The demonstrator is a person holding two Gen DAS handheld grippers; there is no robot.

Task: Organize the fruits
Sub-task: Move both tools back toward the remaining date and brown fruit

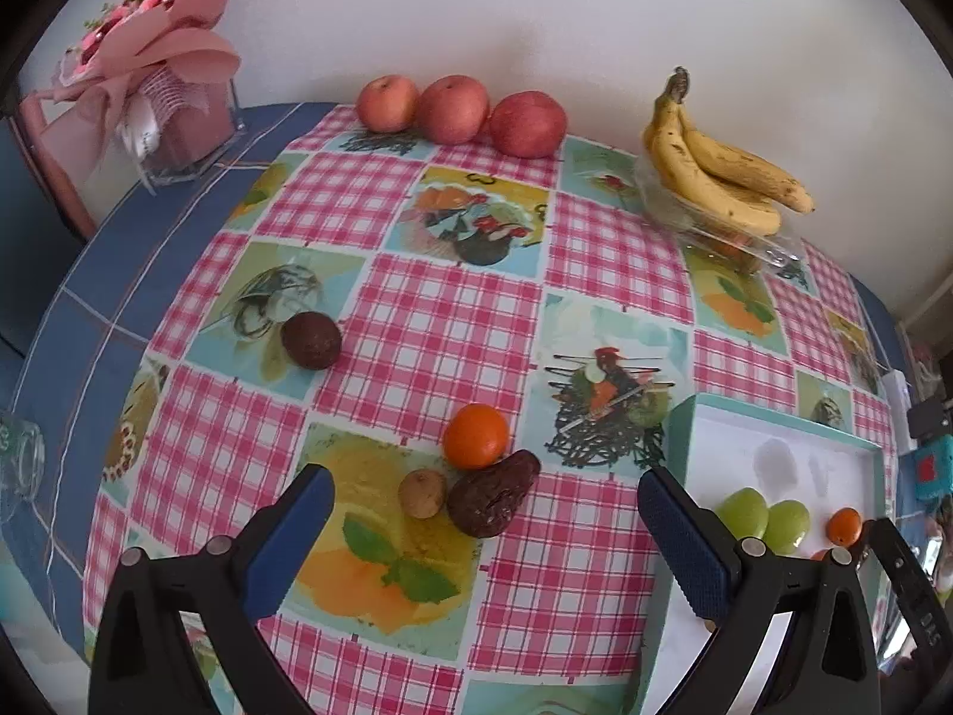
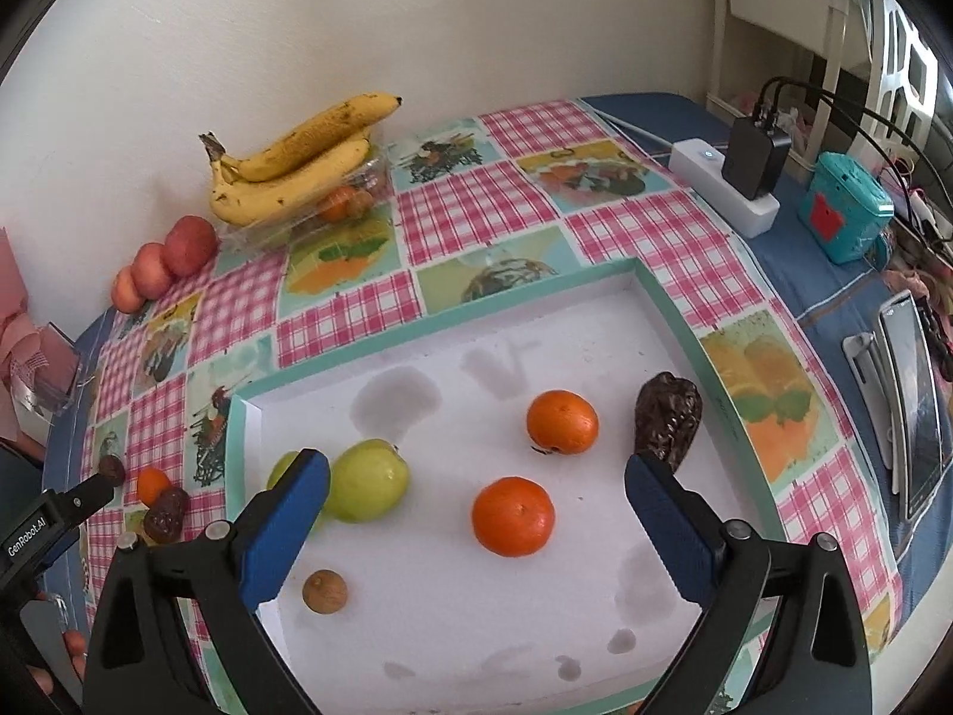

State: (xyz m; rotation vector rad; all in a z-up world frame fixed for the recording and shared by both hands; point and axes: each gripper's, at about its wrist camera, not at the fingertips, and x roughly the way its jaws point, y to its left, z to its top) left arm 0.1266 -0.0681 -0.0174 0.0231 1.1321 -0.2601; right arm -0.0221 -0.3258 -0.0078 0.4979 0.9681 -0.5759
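My left gripper is open and empty above the tablecloth. Between its fingers lie a small brown fruit and a wrinkled dark fruit, with an orange just beyond. A dark round fruit lies farther left. My right gripper is open and empty over the white tray. In the tray lie two oranges, green apples, a wrinkled dark fruit and a small brown fruit.
Three red apples stand by the wall. Bananas rest on a clear container. A pink bouquet stands back left. A power strip with charger, a teal box and a phone lie right of the tray.
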